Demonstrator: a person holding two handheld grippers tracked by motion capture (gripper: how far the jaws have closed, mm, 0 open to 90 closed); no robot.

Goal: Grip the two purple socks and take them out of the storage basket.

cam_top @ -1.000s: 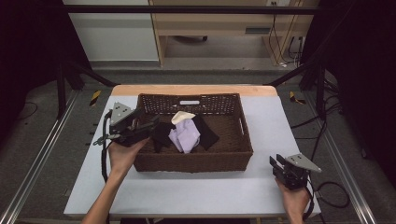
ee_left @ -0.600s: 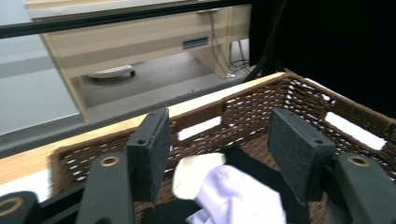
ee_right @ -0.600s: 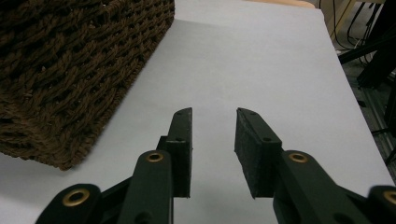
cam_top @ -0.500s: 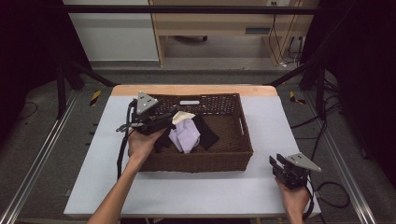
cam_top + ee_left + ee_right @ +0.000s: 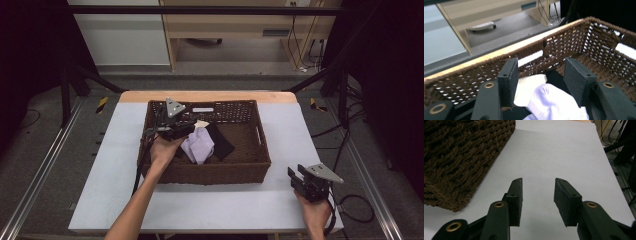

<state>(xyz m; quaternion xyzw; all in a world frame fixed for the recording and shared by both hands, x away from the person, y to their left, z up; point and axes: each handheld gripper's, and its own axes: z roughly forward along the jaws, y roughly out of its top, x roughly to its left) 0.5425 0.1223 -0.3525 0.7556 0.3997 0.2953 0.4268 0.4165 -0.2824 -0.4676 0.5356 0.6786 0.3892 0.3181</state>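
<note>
With the left hand-held gripper [image 5: 540, 82] open over the lilac cloth [image 5: 554, 102] inside the basket [image 5: 210, 175], risks pinching the cream cloth [image 5: 530, 87] beneath too.

Even overhead light, dark surroundings, soft blurry close-ups.

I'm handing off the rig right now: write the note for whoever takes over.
Left tongs: open, inside the wicker basket, jaws either side of the lavender cloth, nothing gripped yet.
Right tongs: open and empty, low over the white table beside the basket's near right corner.
In the basket: the lavender cloth, a cream piece behind it, a black cloth beside it.
Done: left reach into the basket.
Left: probably close on the lavender cloth and lift it.
</note>
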